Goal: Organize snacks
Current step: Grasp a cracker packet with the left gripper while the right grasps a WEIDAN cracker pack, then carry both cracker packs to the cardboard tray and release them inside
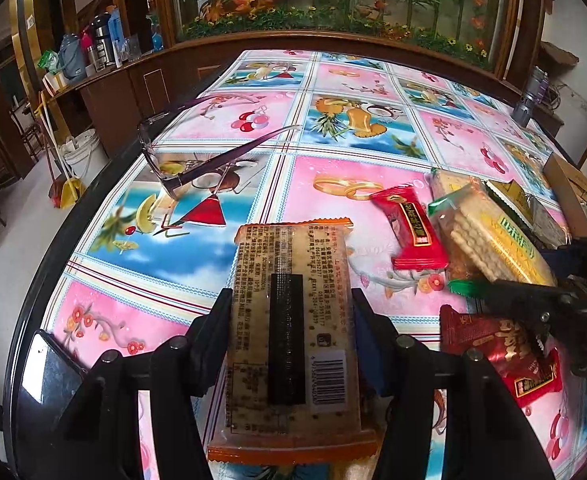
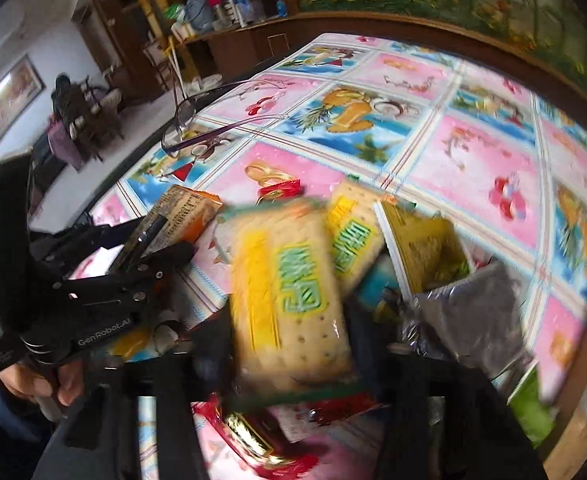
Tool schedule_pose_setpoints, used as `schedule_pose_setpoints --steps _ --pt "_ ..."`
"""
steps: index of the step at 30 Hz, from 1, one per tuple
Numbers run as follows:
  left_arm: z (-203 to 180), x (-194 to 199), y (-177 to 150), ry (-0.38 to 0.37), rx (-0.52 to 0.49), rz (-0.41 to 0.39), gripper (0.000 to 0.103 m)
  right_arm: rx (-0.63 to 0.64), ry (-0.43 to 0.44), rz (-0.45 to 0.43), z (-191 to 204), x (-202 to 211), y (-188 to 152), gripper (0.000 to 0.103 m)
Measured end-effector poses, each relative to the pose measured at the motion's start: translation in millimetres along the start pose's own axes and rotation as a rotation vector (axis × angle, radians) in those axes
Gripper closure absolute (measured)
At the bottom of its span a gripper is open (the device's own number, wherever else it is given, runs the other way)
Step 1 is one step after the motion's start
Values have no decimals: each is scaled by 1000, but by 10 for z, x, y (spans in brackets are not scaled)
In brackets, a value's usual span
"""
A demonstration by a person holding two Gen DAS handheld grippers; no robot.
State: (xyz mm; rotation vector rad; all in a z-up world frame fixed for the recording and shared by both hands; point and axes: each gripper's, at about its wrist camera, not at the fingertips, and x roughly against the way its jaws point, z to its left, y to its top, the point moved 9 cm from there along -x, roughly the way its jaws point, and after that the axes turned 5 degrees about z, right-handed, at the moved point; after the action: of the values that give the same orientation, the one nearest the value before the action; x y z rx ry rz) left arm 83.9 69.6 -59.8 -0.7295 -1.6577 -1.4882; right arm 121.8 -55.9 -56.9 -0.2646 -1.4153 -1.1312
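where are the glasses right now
In the left wrist view the glasses lie on the table near its left edge, beyond the cracker pack in the left gripper.

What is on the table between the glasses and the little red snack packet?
Nothing but bare tablecloth. In the left wrist view, the glasses lie to the left, the small red packet to the right, and only printed gold rings show between them.

Glasses far left on table, cracker packs right, wrapped bar betw. them.
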Motion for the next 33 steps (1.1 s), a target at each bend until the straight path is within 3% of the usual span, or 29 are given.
schedule_pose_setpoints --steps 4,11,18,33 --pt "-58 15 -13 -27 -11 -4 50 -2 -30 -64 -8 86 2 52" --pt "-149 48 26 -128 21 -10 51 -78 10 -222 -65 453 131 52" --pt "-176 195 96 -140 23 -82 51 -207 29 -235 -330 496 129 52" --pt "-172 319 150 -160 34 -134 51 -259 10 -316 -539 778 168 52"
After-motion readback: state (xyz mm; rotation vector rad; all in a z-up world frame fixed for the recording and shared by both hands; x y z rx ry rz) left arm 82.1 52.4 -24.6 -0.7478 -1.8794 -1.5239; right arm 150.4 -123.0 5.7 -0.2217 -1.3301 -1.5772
